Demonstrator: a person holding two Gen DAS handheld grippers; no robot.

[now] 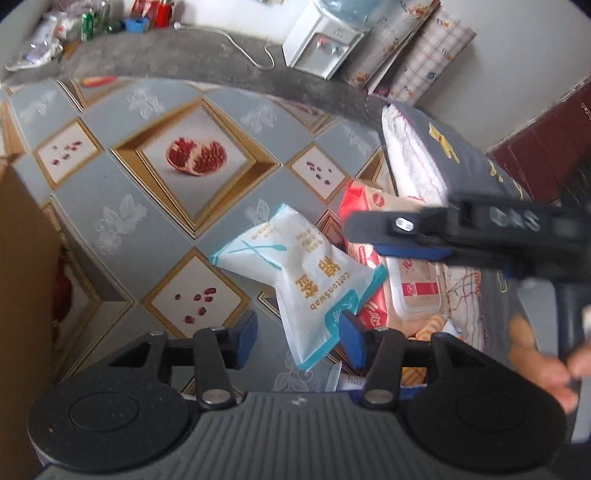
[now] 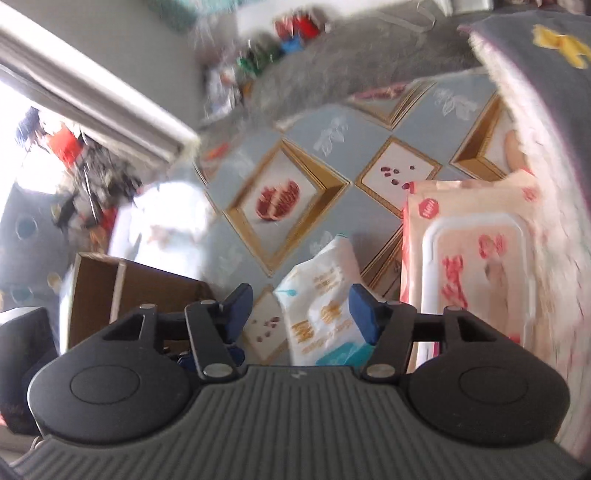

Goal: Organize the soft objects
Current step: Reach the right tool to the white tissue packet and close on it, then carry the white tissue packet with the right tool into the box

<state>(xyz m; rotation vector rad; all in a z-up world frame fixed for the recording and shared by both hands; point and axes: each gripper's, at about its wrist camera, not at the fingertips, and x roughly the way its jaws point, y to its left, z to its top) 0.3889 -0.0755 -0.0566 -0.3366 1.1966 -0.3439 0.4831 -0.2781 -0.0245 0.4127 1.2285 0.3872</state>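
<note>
A white and teal cotton swab pack [image 1: 295, 269] lies on the patterned tablecloth [image 1: 147, 229], its near corner between my open left gripper [image 1: 301, 334] fingers. A pink wet wipes pack [image 1: 410, 280] lies to its right, next to a folded grey and white blanket [image 1: 424, 158]. My right gripper [image 1: 369, 236] reaches in from the right above the wipes. In the right wrist view my right gripper [image 2: 301, 312] is open with the swab pack [image 2: 325, 295] between its fingers, the wipes pack [image 2: 469, 273] to the right, the blanket [image 2: 546, 110] beyond.
A cardboard box [image 2: 110, 295] stands at the left, also seen at the left edge of the left wrist view [image 1: 22, 295]. A water dispenser [image 1: 325, 40] and cans [image 1: 92, 22] stand at the back. A grey floor [image 1: 184, 51] lies beyond the table.
</note>
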